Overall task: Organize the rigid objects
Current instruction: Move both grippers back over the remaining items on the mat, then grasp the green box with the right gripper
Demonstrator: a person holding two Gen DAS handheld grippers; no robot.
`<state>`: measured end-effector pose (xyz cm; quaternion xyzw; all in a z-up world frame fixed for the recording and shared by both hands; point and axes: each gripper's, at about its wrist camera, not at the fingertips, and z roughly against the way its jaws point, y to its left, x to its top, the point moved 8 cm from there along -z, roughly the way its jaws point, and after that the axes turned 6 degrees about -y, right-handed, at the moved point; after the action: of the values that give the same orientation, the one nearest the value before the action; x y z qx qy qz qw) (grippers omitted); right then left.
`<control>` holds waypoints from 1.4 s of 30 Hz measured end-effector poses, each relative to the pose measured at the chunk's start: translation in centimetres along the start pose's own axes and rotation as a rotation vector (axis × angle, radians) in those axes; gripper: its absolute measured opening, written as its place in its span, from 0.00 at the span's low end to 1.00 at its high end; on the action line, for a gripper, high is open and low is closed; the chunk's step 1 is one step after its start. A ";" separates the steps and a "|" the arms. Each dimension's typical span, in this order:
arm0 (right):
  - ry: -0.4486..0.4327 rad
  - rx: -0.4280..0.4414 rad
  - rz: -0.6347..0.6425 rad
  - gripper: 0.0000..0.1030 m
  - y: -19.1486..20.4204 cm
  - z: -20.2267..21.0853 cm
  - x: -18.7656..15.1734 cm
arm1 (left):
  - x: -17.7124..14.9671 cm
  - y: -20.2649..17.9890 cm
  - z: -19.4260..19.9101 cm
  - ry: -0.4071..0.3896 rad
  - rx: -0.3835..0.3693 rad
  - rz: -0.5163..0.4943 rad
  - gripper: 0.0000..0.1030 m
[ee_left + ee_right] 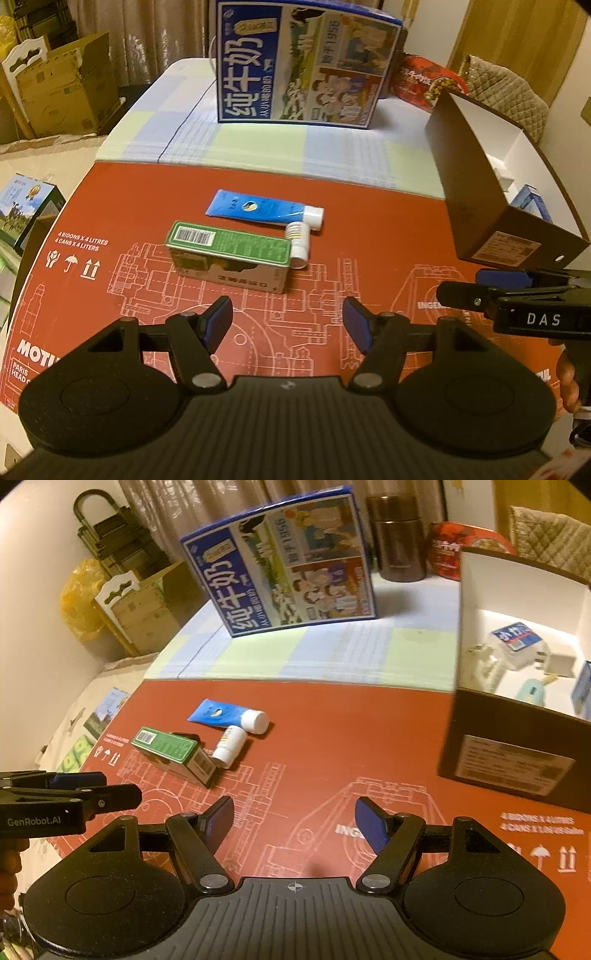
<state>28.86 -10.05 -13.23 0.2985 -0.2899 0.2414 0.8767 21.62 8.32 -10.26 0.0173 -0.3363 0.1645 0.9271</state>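
Observation:
A green box (229,254) (173,755), a blue tube with a white cap (264,210) (229,714) and a small white bottle (298,242) (231,746) lie together on the red cardboard sheet (369,258) (332,738). My left gripper (288,325) is open and empty, just short of the green box. My right gripper (293,823) is open and empty, to the right of these items; it shows from the side in the left wrist view (465,291). The left gripper shows in the right wrist view (110,790).
A dark open box (480,206) (517,753) at the right holds several small items (517,646). A blue milk carton box (303,62) (284,565) stands at the back on the checked tablecloth (258,147). A brown flask (397,535) and a red bowl (454,550) stand behind.

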 end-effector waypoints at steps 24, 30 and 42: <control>0.010 0.196 0.290 0.67 9.3 -9.2 1.2 | -0.9 8.5 -4.0 0.070 0.105 0.097 0.61; 0.009 0.218 0.364 0.59 10.7 -11.4 1.3 | -1.2 9.8 -5.1 0.088 0.114 0.109 0.61; 0.045 0.250 0.515 0.30 12.0 -12.5 -0.6 | -2.2 11.2 -5.5 0.112 0.116 0.124 0.60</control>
<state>25.84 6.51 -17.21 0.3152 -0.3048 0.4967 0.7490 19.89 19.08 -16.74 0.0409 -0.2741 0.2415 0.9300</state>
